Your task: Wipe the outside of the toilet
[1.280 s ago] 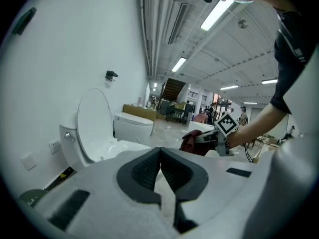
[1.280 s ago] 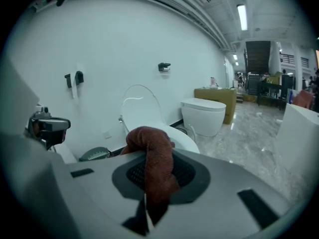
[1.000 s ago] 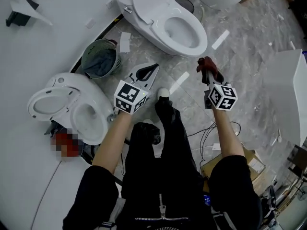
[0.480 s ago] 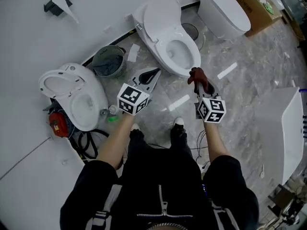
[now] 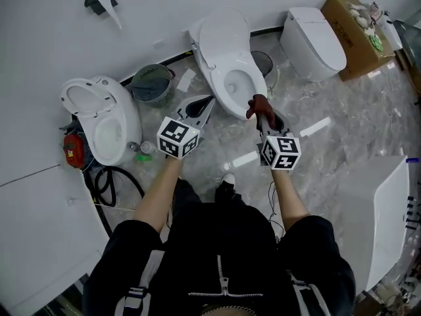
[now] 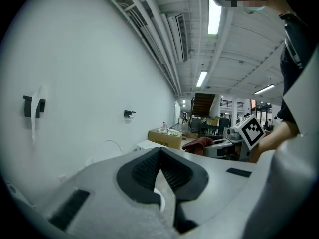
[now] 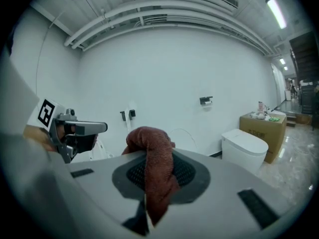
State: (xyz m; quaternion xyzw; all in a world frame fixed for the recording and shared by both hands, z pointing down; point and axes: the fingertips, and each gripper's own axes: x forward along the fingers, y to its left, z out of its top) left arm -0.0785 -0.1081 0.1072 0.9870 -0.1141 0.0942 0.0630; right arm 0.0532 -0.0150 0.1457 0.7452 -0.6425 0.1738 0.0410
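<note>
The white toilet (image 5: 223,48) stands against the wall with its lid up, the bowl facing me. My right gripper (image 5: 260,114) hangs just in front of the bowl's front rim, shut on a dark red cloth (image 5: 257,104) that drapes over its jaws (image 7: 151,159). Whether the cloth touches the rim I cannot tell. My left gripper (image 5: 208,100) is level with it, to the left of the bowl, its pads (image 6: 149,164) meeting at the tip with nothing between them. In the left gripper view the right gripper (image 6: 234,139) shows with the cloth (image 6: 198,144).
A second toilet (image 5: 105,120) sits open at the left, a green basket (image 5: 152,84) between the two. A closed toilet (image 5: 314,35) and a cardboard box (image 5: 355,25) stand at the right. A black hose (image 5: 108,183) and a red object (image 5: 71,150) lie by the wall.
The head view has pulled back and turned, so more of the room shows. Both grippers now sit nearer the middle toilet's front rim. The right one still holds the cloth.
</note>
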